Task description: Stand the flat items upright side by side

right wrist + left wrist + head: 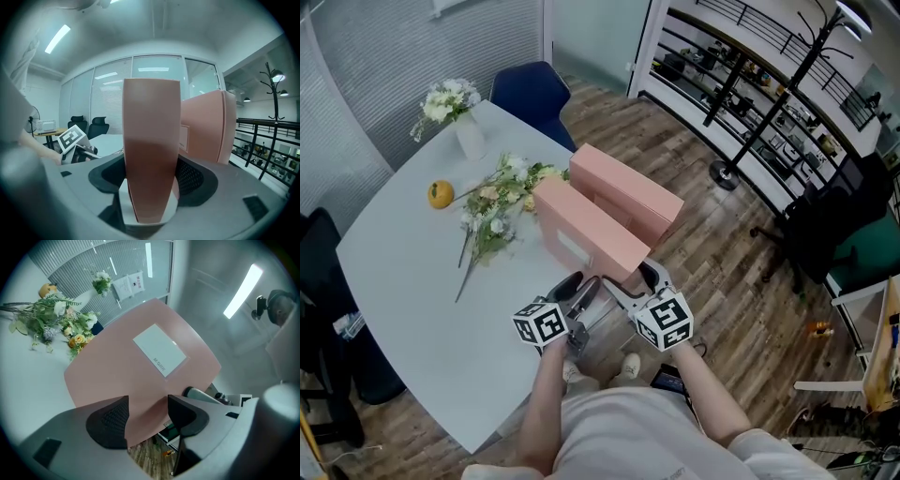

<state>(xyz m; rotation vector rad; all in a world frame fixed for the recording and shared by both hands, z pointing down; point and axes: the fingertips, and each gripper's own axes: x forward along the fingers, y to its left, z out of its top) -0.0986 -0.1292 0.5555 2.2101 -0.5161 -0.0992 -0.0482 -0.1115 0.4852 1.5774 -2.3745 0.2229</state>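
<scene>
**Holding the near pink box on its edge beside its twin**

Standing on the white table (412, 281), at the edge closest to the person, are two flat pink boxes. Both are upright on their long edges, broad faces parallel, with only a narrow gap between them. The far box (623, 192) sits a little deeper onto the table. The near box (591, 230) reaches the table's rim with its nearer end.

The right gripper (152, 174) is clamped on that nearer end. In the right gripper view the box's narrow edge fills the space between the jaws, and a dark pad presses on each broad side. The far box rises just beyond it, to the right.

The left gripper (147, 401) points at the near box's broad face, the one bearing a white label (159, 350). Its jaws stand apart, and the lower corner of that face shows in the gap between them. Below the corner is a glimpse of the wooden floor (145, 456) off the table's edge. Whether its tips touch the box I cannot tell.

Farther in on the table, loose flowers (497, 202) lie spread out, with an orange (441, 194) just beside them. A white vase (469, 136) of blossoms stands near the table's far end. A blue chair (534, 94) is drawn up behind that end.
</scene>
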